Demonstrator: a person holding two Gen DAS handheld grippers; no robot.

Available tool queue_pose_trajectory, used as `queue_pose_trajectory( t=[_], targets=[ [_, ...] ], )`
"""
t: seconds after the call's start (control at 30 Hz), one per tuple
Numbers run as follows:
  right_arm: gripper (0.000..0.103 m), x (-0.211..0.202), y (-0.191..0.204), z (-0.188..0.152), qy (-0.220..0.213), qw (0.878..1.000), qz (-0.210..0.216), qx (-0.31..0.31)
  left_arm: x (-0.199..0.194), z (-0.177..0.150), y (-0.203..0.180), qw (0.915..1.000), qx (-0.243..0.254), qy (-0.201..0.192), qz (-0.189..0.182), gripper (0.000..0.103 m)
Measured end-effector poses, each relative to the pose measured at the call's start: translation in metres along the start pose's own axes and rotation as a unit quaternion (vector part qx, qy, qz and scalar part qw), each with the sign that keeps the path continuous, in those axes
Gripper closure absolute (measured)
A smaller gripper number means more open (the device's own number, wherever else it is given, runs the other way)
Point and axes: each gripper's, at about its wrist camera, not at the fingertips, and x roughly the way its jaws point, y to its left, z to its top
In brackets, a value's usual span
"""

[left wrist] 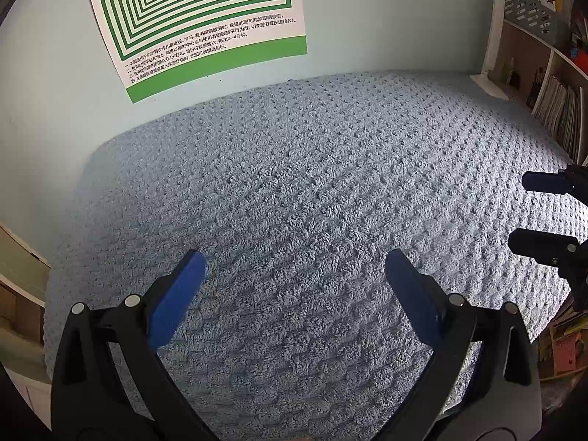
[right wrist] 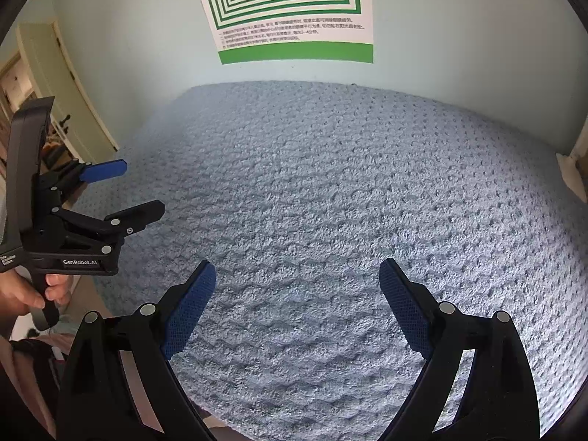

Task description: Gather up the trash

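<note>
No trash shows in either view. My left gripper (left wrist: 294,261) is open and empty, held above a blue-grey fluffy blanket (left wrist: 312,202) that covers the surface. My right gripper (right wrist: 297,270) is open and empty above the same blanket (right wrist: 330,202). The left gripper also shows at the left of the right wrist view (right wrist: 141,187), open, with a hand on its handle. The right gripper's fingertips (left wrist: 540,182) show at the right edge of the left wrist view, apart from each other.
A green-and-white poster (left wrist: 198,11) hangs on the pale wall behind the blanket; it also shows in the right wrist view (right wrist: 290,3). A shelf with books (left wrist: 558,110) stands at the right. A white lamp base (left wrist: 490,81) sits at the far right corner. A doorway (right wrist: 44,84) is at the left.
</note>
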Motion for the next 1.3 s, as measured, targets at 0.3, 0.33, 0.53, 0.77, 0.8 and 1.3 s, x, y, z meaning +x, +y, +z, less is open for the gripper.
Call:
queue_pose_trajectory(
  t=[0.3,0.33,0.53,0.77,0.8,1.3],
  targets=[
    [0.013,0.001,-0.0018,-0.0008,0.001,1.0,-0.001,0.007,0.0022,0.002,0.0009,1.0,0.002,0.0,0.003,0.007],
    [0.013,0.0006,-0.002,-0.0008,0.001,1.0,0.0,0.008,0.0023,0.0022,0.0008,1.0,0.003,0.0,0.002,0.007],
    [0.013,-0.0003,-0.0036,0.0003,0.0,1.0,0.0,0.008,0.0023,0.0031,0.0012,1.0,0.001,-0.001,0.002,0.007],
    [0.013,-0.001,-0.005,0.0024,0.0,1.0,0.001,0.007,0.003,0.0048,0.0035,1.0,-0.004,-0.001,0.004,0.007],
    [0.013,-0.0013,-0.0049,0.0024,0.0,1.0,0.002,0.007,0.0032,0.0049,0.0036,1.0,-0.004,-0.001,0.006,0.007],
    [0.013,0.0041,-0.006,0.0071,0.004,1.0,0.004,0.004,0.0086,0.006,0.0061,0.9999,-0.014,0.003,0.009,0.007]
  ],
)
